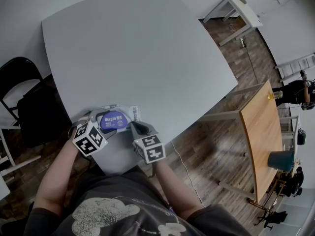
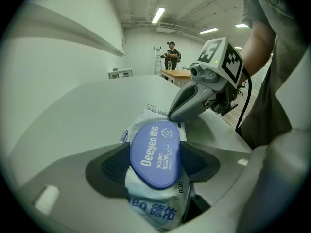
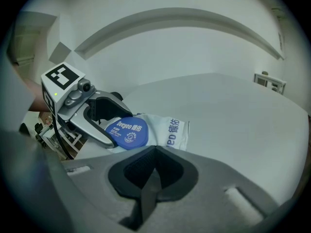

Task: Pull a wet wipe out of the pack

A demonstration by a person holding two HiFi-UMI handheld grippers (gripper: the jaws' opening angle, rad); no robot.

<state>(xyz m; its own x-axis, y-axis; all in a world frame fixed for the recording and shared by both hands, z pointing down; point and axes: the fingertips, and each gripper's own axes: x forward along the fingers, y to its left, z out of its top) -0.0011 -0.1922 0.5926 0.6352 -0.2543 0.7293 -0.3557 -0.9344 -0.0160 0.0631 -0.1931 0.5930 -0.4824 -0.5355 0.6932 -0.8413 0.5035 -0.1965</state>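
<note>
A white wet wipe pack (image 1: 120, 117) with a blue oval lid (image 2: 154, 154) lies flat near the front edge of the grey table (image 1: 138, 48). My left gripper (image 1: 108, 123) straddles the pack, and its two dark pads (image 2: 116, 165) press against the sides of the lid. The lid is closed and no wipe shows. My right gripper (image 1: 134, 127) is shut with nothing in it; its closed tips (image 2: 171, 116) rest at the far rim of the lid. In the right gripper view the pack (image 3: 165, 130) lies just beyond my shut right gripper (image 3: 153, 152), with the left gripper (image 3: 104, 125) around its lid end.
The table edge runs just below the pack (image 1: 118, 166). A black chair (image 1: 19, 82) stands at the left, a wooden table (image 1: 261, 136) at the right and a white desk (image 1: 236, 9) at the back right. A person (image 2: 171, 55) stands far off.
</note>
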